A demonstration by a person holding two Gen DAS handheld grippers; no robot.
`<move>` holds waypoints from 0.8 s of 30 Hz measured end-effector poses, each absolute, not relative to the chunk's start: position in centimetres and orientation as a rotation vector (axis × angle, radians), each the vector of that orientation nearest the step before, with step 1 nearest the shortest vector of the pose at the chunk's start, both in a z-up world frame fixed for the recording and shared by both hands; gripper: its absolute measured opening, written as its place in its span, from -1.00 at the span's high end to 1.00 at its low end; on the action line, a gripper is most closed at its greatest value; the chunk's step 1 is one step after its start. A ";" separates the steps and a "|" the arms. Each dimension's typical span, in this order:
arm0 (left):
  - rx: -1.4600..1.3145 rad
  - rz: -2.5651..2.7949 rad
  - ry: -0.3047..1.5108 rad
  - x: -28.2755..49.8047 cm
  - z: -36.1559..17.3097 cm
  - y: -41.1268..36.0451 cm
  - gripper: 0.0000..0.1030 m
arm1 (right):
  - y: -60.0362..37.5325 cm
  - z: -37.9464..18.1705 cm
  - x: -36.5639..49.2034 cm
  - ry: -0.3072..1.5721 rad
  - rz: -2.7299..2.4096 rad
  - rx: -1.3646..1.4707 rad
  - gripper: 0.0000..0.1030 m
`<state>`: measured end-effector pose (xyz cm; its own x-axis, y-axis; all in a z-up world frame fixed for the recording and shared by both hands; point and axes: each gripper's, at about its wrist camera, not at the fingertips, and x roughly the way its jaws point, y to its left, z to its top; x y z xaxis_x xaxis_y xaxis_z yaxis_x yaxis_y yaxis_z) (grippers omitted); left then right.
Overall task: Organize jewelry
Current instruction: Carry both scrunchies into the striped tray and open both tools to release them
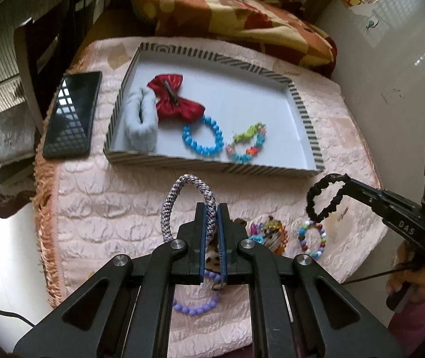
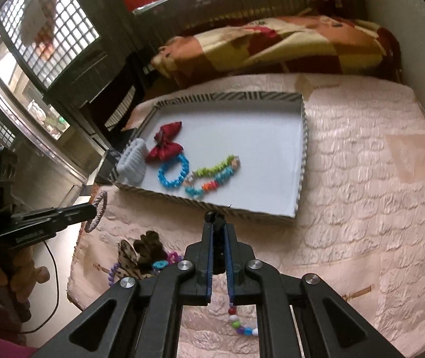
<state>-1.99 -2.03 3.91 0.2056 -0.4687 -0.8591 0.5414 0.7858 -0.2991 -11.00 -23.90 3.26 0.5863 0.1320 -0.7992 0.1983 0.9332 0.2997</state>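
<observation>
A striped-rim tray [image 1: 212, 162] [image 2: 300, 161] lies on the pink quilt. In it are a pale blue scrunchie [image 1: 140, 120], a red bow [image 1: 176, 95], a blue bead bracelet [image 1: 203, 135] and a multicoloured bracelet [image 1: 246, 144]. My left gripper [image 1: 211, 211] is shut on a grey braided hair band [image 1: 179, 197], held above the quilt in front of the tray. My right gripper [image 2: 218, 228] is shut on a black scrunchie [image 1: 325, 200], just before the tray's near rim; it also shows in the left wrist view [image 1: 350, 183].
Loose on the quilt near me: a purple bead bracelet [image 1: 196, 307], a leopard-print bow [image 2: 141, 253], a colourful bead cluster [image 1: 272, 234] and a mixed-bead bracelet [image 1: 312, 238]. A black phone [image 1: 72, 113] lies left of the tray. A patterned blanket [image 1: 242, 15] is behind.
</observation>
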 end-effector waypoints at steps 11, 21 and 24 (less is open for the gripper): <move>0.121 -0.681 1.103 0.2 5.7 -5.3 0.89 | -25.2 4.0 -8.0 0.933 -0.044 0.364 0.88; 0.166 -0.629 1.080 5.0 5.2 -10.8 0.89 | -27.6 3.2 -1.6 0.963 -0.004 0.348 0.88; 0.178 -0.601 1.090 6.8 4.4 -12.4 0.89 | -27.9 2.4 0.5 0.982 0.031 0.340 0.87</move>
<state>6.77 -12.41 4.44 0.3221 -0.3703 -0.8713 0.5397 0.8280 -0.1524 0.52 -27.90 2.40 0.5593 0.1784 -0.8095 0.1268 0.9467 0.2962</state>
